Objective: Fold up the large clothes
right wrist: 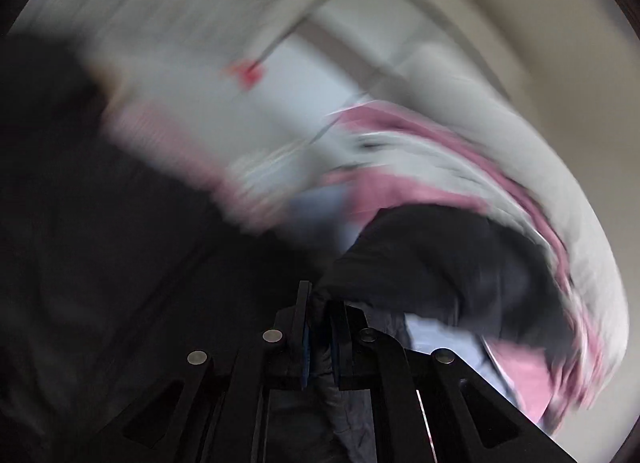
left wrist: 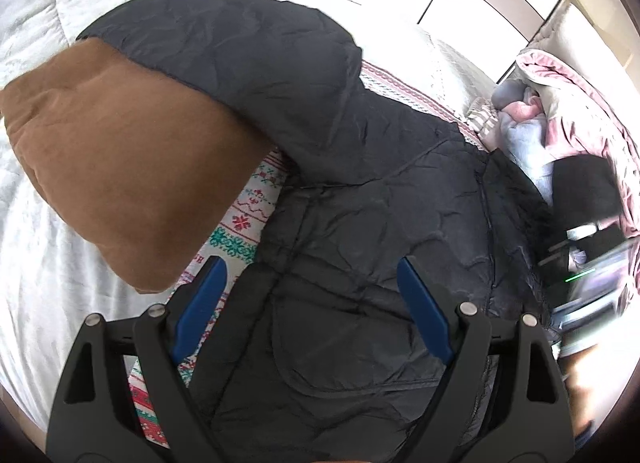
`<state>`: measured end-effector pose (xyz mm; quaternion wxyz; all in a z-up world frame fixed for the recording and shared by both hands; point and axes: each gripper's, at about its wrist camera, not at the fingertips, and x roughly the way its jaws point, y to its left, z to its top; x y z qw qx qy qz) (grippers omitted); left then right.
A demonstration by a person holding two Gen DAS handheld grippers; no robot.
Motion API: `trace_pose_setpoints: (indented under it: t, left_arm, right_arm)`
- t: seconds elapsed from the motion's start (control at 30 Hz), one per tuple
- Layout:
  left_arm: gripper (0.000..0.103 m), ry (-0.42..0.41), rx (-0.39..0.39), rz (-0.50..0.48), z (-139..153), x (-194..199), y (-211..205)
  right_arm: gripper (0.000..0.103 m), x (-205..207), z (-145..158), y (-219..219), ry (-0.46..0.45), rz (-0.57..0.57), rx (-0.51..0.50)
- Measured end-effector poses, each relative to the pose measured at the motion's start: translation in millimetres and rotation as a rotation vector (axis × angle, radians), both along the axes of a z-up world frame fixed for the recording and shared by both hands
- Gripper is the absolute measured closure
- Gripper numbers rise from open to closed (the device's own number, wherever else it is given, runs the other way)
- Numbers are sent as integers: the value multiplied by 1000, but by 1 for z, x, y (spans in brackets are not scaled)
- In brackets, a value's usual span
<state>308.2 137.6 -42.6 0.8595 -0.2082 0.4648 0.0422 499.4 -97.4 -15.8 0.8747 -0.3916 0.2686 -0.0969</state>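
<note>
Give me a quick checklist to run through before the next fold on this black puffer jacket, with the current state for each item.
1. Right tongs gripping the black puffer jacket: ok, jaws closed on dark quilted fabric.
2. Left tongs free to grasp: ok, jaws wide open above the jacket, holding nothing.
3. Sleeve folded over the body: ok, it lies diagonally across the jacket.
4. Brown lining tucked in: not ok, it shows at the left.
5. Jacket lying on the patterned blanket: ok.
6. Which part the right tongs hold: cannot tell, the right wrist view is motion-blurred.
7. Laundry pile apart from the jacket: cannot tell.
</note>
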Motion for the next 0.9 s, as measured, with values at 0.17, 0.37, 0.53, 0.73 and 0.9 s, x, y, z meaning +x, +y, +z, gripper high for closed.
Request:
trace_pose_setpoints:
  t: [0.17,0.37,0.53,0.73,0.9]
  left_arm:
    - [16,8,-49,16,-1,0,8]
    - [16,5,-21,-9,-1,3,1]
    - [16,7,-14,-4,-2,3,1]
    - [16,3,-7,9,-2,4,4]
    - [16,10,-2,27,-3,4,9]
  right_arm:
    - [83,14,-86,33,205,-25,-31]
    - [70,20,-71,18,233,-44,132]
    - [63,18,-60,6,271,-35,364]
    - [56,12,-34,-10,310,-14,571]
    - [33,-14,9,-45,265,-61,735]
